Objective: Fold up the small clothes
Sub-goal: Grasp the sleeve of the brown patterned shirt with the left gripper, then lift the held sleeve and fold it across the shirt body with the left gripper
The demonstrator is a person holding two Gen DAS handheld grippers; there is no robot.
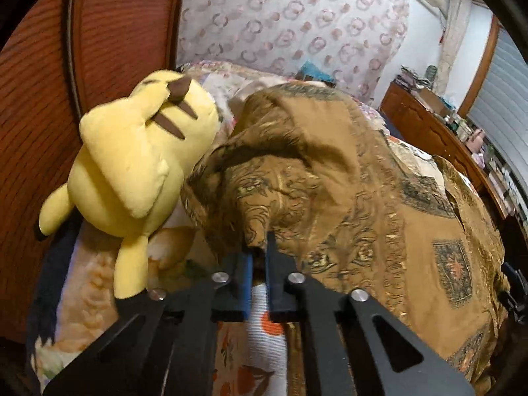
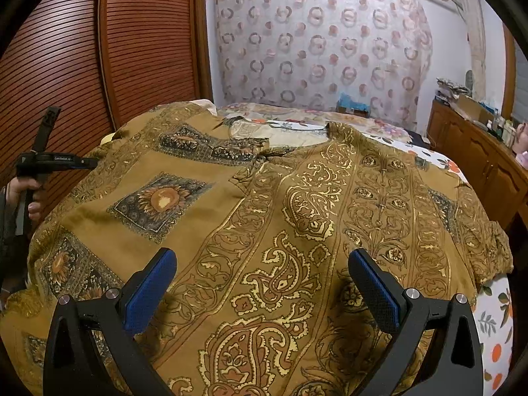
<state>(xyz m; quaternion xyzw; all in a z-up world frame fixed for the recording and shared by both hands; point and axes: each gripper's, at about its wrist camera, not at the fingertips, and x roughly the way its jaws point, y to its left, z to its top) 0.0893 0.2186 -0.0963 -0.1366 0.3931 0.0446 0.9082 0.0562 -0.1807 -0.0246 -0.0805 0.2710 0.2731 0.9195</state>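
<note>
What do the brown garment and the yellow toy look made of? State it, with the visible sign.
Brown garment: thin woven cloth, probably cotton or rayon, matte; it drapes in soft folds, and its gold print glints.
Yellow toy: stuffed plush, short fuzzy pile, seams showing, puffy shape.

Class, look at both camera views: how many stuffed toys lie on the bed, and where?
1. A yellow plush toy lies at the bed's left side by the wooden wardrobe, beside the brown patterned garment. Cloth may hide others.
</note>
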